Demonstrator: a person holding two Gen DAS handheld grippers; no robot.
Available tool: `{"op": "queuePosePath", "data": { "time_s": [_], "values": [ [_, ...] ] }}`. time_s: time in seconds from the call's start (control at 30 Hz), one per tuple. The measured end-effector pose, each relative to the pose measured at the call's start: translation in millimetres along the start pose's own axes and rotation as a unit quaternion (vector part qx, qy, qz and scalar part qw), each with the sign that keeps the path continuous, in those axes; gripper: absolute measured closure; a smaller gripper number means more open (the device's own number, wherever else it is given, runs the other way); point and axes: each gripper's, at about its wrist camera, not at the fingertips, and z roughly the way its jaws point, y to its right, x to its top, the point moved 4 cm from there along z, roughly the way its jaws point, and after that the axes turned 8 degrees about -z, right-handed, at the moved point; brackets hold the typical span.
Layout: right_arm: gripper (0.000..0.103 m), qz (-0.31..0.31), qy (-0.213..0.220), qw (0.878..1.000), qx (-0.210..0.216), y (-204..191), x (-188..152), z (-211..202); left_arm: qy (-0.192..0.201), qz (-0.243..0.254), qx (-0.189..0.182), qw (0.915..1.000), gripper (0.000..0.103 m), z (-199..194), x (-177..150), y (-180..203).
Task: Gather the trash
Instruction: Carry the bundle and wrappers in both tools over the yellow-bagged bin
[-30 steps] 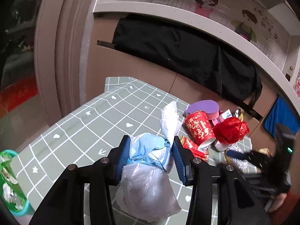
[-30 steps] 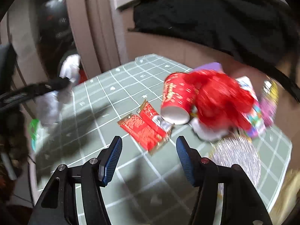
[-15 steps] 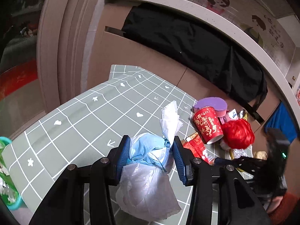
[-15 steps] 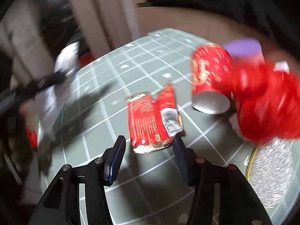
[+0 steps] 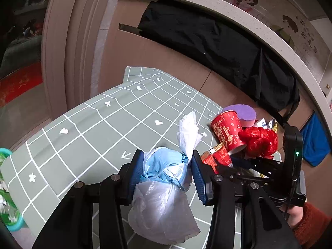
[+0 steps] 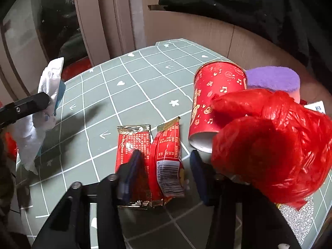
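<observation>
Our left tongs point(image 5: 167, 173) grip a white bag point(image 5: 164, 203) above the green tabletop point(image 5: 87, 128). Our right tongs point(image 6: 164, 170) have just been closing around a red wrapper point(image 6: 153, 161) lying beside a red cup point(image 6: 213, 101); contact is unclear.

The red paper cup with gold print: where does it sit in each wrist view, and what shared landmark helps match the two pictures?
Left wrist view: the red paper cup lies tipped at right of centre, beyond the left gripper, which is shut on the plastic bag.
Right wrist view: the cup is upper right of centre, its open end toward the camera.
Shared landmark: the purple sponge just behind the cup in both views.
</observation>
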Motion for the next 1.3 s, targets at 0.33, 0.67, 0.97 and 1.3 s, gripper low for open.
{"op": "queuePosePath", "data": {
  "time_s": [0.33, 0.67, 0.97, 1.3],
  "values": [
    [0.085, 0.016, 0.074, 0.997, -0.013, 7, -9, -95, 0.016, 0.041, -0.025, 0.9987, 0.057, -24, 7, 55],
    [0.085, 0.100, 0.176, 0.971, -0.130, 91, -63, -258, 0.059, 0.134, -0.098, 0.9843, 0.057, -56, 8, 209],
    [0.085, 0.175, 0.210, 0.926, -0.261, 176, -150, -373, 0.043, 0.202, -0.207, 0.9562, 0.057, -54, -40, 369],
    [0.085, 0.255, 0.191, 0.884, -0.342, 248, -242, -410, -0.044, 0.261, -0.267, 0.9267, 0.057, 10, -117, 489]
  ]
}}
